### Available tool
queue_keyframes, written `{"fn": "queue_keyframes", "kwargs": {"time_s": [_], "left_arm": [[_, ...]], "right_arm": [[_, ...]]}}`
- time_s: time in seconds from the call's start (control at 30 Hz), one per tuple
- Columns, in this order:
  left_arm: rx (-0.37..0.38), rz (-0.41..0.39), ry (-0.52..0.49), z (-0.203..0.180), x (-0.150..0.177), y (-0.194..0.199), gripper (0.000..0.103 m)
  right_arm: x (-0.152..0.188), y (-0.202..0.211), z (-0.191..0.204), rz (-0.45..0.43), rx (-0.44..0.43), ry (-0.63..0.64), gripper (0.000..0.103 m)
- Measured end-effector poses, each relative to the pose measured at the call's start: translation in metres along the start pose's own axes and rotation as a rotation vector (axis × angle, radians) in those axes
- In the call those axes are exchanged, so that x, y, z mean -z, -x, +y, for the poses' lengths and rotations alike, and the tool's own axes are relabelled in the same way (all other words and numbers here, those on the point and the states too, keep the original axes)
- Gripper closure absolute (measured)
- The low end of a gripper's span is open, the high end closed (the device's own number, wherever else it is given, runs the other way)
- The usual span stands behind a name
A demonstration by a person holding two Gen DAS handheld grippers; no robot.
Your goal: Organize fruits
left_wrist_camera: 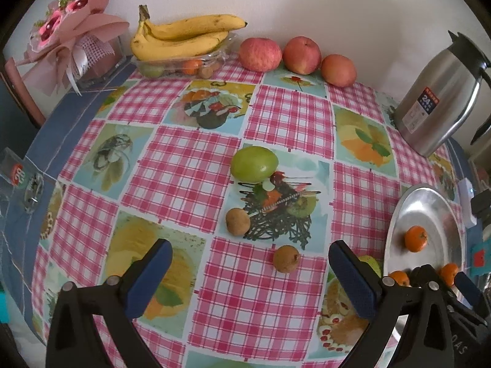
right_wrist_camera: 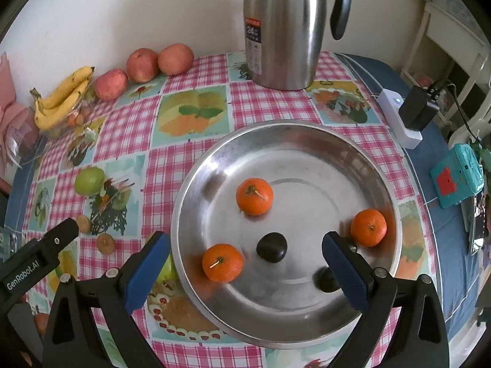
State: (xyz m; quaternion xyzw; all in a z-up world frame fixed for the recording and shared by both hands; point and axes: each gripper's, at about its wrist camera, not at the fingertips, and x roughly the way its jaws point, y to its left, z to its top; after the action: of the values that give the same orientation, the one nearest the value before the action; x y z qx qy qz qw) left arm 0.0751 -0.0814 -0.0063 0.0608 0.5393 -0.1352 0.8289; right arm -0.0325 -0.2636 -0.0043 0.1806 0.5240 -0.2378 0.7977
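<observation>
left gripper [left_wrist_camera: 248, 276] released, empty | brown fruit [left_wrist_camera: 286, 258] lower centre, just ahead between its fingers, nearer left | right gripper [right_wrist_camera: 245, 273] released over metal dish [right_wrist_camera: 196, 184]

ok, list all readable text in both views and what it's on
"24": on the red-and-blue label of the steel thermal jug; the smaller print on that label is too blurred to read.
"GenRobot.AI": on the body of the left tool, seen from the right wrist view.
"OAS": partial letters on the right tool, seen from the left wrist view.
Sign on the clear stand at the table's left edge: unreadable.
</observation>
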Motion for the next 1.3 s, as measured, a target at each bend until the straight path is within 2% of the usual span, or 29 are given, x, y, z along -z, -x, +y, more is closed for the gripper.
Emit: {"fn": "queue_keyframes", "kwargs": {"time_s": [0.27,0.47,0.63,0.8,0.93,1.3], "left_arm": [[0.004,0.037,0.022,0.006,0.002,-0.009,0.0],[0.122,0.126,0.055,-0.003,0.008,-0.025,0.0],[0.175,0.135,0.016,-0.024,0.012,-0.028,0.0],[0.166,0.156,-0.037,-0.043,0.017,-0.036,0.0],[0.188,0.172,-0.048,-0.051,0.021,-0.039,0.0],[0.213,0.191,-0.091,-0.069,0.027,-0.047,0.0]], "right_arm": [[0.003,-0.011,0.005,0.037,0.048,0.041,0.004],[0.002,-0.01,-0.005,0.028,0.059,-0.011,0.004],[-0.001,-0.003,-0.015,-0.004,0.07,-0.065,0.004],[-0.002,0.004,-0.03,-0.032,0.083,-0.136,0.004],[-0.003,0.008,-0.039,-0.045,0.082,-0.179,0.004],[-0.003,0.007,-0.039,-0.04,0.07,-0.18,0.004]]}}
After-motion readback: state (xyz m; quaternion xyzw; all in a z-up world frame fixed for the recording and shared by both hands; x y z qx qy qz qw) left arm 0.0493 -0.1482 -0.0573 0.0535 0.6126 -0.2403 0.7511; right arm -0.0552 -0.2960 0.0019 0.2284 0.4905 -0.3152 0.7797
